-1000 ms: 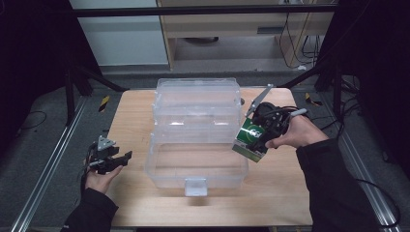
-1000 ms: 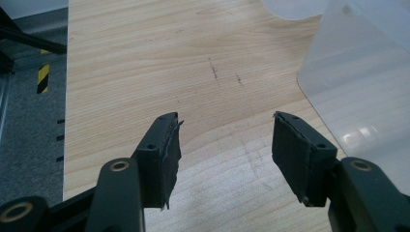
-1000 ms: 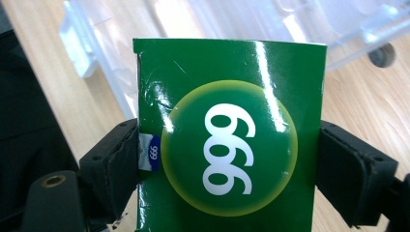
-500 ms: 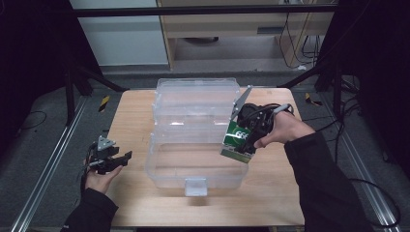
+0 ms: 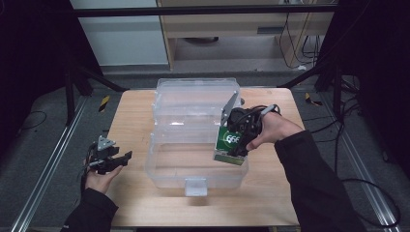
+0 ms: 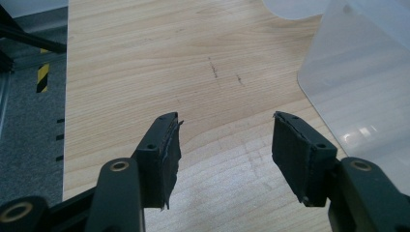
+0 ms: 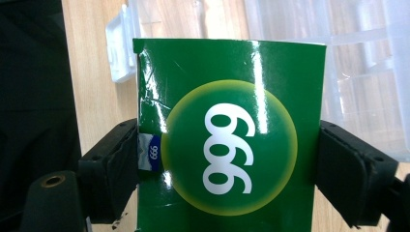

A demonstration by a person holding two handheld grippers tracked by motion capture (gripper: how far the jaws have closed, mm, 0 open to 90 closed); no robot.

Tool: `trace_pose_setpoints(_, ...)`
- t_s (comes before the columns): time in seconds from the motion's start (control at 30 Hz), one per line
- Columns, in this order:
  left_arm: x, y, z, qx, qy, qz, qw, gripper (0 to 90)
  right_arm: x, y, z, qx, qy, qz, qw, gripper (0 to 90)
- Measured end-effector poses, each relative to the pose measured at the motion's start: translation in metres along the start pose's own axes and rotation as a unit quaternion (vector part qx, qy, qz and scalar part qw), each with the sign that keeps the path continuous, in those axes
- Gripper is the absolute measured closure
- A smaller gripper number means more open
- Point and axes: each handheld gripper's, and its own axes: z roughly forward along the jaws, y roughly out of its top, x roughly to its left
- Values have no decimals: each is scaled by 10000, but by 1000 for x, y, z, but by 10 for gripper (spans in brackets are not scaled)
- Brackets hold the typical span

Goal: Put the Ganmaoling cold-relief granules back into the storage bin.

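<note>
**Green box held over the open bin**

The right gripper (image 5: pixel 231 145) clamps a green box (image 7: pixel 227 135) by its two side edges, so the printed face stays clear and it can drop straight down; it hangs over the near right corner of the clear bin (image 5: pixel 193 181), whose lid (image 5: pixel 193 94) is swung back for access; the left gripper (image 5: pixel 113 159) waits aside over the table (image 6: pixel 145 63), jaws apart with nothing between them

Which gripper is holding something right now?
The right gripper: its jaws clamp a green box over the clear bin. The left gripper is open above the bare table.
</note>
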Motion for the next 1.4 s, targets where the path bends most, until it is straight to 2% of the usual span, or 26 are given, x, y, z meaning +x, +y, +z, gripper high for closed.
trace_pose_setpoints(0.27, 0, 0, 0, 14, 5, 11, 10000, 425, 5, -2, 7, 81, 82, -327, 9994, 174)
trace_pose_setpoints(0.4, -1, 0, 0, 16, 3, 19, 10000, 425, 6, -3, 11, 121, 133, -354, 9992, 174)
trace_pose_setpoints(0.73, 0, 0, 0, 18, 0, 18, 10000, 424, 8, 0, 26, 314, 156, -740, 9966, 174)
trace_pose_setpoints(1.23, 0, -1, 1, 33, -2, 29, 10000, 425, 7, -4, 43, 604, 172, -953, 9935, 172)
trace_pose_setpoints(1.33, 0, -1, 1, 28, 5, 25, 10000, 424, 7, -5, 46, 640, 196, -919, 9935, 172)
trace_pose_setpoints(1.4, 0, -1, 1, 32, 4, 27, 10000, 424, 6, -6, 49, 574, 277, -799, 9948, 172)
